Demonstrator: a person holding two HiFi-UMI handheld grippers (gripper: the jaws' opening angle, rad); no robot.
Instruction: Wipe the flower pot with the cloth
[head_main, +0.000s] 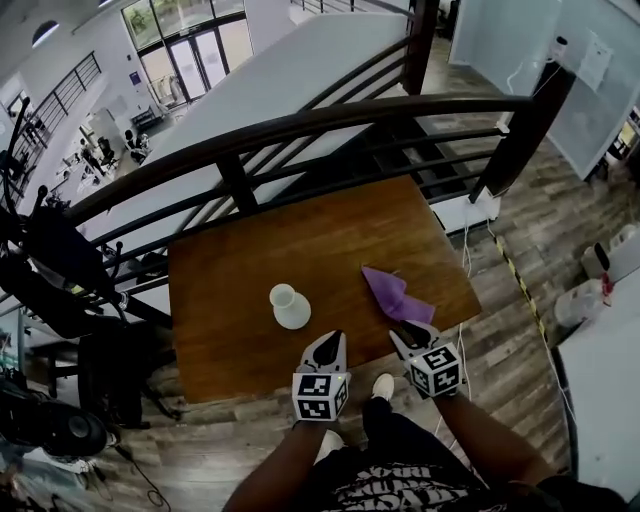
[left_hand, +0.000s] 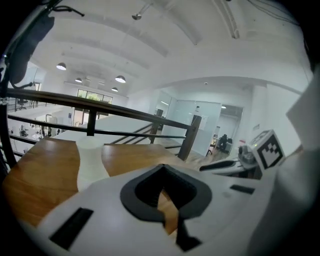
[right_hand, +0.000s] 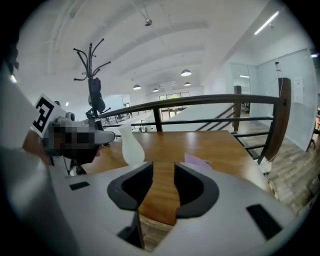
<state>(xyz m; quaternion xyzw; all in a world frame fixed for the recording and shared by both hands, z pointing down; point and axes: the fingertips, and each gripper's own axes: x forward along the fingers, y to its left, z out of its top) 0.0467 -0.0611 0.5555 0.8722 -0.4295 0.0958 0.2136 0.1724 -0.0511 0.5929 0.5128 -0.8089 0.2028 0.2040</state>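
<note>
A small white flower pot (head_main: 289, 305) stands upright on the brown wooden table (head_main: 250, 250), near its front edge. A purple cloth (head_main: 397, 297) lies crumpled to the pot's right. My left gripper (head_main: 331, 344) hovers at the table's front edge just right of the pot, its tips together and nothing in them. My right gripper (head_main: 407, 334) is just short of the cloth's near end, its jaws apart and empty. The left gripper view shows the pot (left_hand: 92, 162) ahead on the left. In the right gripper view, the cloth (right_hand: 197, 161) peeks over the right jaw and the pot (right_hand: 131, 146) stands left.
A dark curved railing (head_main: 300, 130) runs behind the table, with an open drop to a lower floor beyond. A white tabletop (head_main: 600, 380) sits at the right. Black equipment (head_main: 50, 270) crowds the left. A coat stand (right_hand: 92, 75) rises behind the left gripper.
</note>
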